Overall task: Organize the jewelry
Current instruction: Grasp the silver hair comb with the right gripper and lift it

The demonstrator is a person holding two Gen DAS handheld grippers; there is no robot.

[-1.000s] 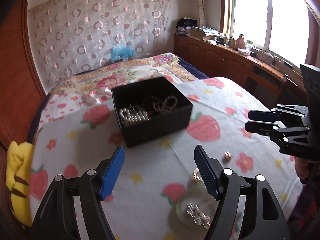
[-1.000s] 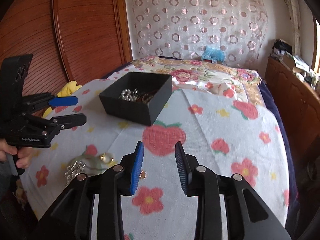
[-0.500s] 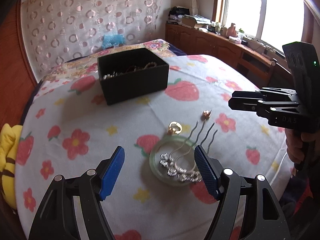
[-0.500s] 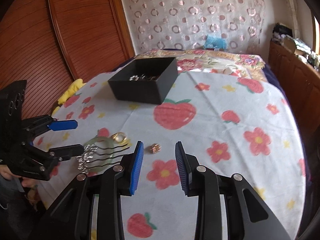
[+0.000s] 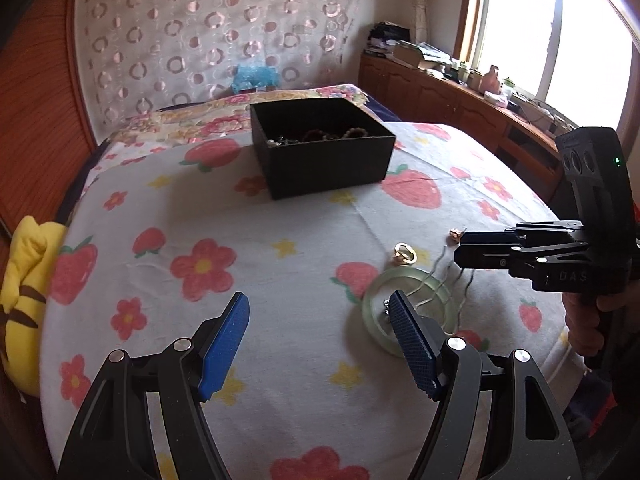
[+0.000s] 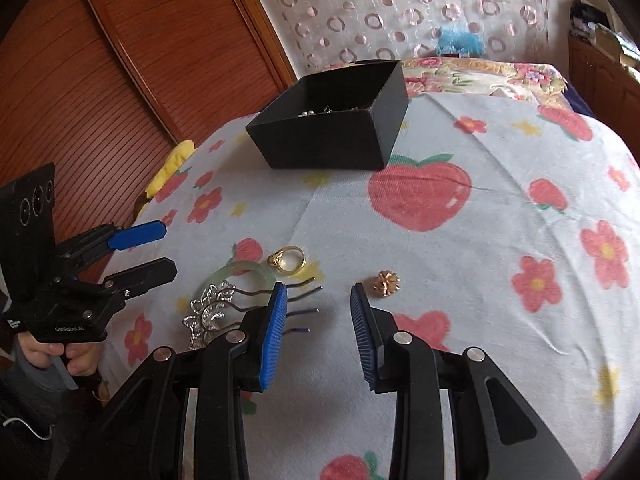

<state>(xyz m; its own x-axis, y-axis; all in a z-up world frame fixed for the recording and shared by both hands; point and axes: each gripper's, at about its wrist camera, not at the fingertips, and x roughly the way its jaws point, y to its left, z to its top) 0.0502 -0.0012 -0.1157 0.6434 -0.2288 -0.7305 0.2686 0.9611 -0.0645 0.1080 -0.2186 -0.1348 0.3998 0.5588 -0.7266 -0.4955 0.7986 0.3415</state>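
A black open box (image 5: 320, 148) holding beads and chains stands on the bed's flowered cloth; it also shows in the right wrist view (image 6: 332, 124). Nearer lie a green bangle (image 6: 240, 272), a silver hair comb (image 6: 216, 312) across it, a gold ring (image 6: 288, 260) and a small gold flower piece (image 6: 386, 283). My right gripper (image 6: 318, 316) is open and empty, low over the cloth between the comb's prongs and the flower piece. My left gripper (image 5: 320, 336) is open and empty, left of the bangle (image 5: 408, 312). The ring (image 5: 405, 252) lies beyond the bangle.
A yellow plush (image 5: 24, 280) sits at the bed's left edge by the wooden sliding doors (image 6: 120, 60). Wooden cabinets (image 5: 460, 96) with clutter run under the window on the right. A patterned curtain (image 5: 216, 40) hangs behind the bed.
Both grippers have pulled back from the box toward the loose jewelry. My right gripper has dropped lower and closer to the comb and flower piece. Both stay open and empty.
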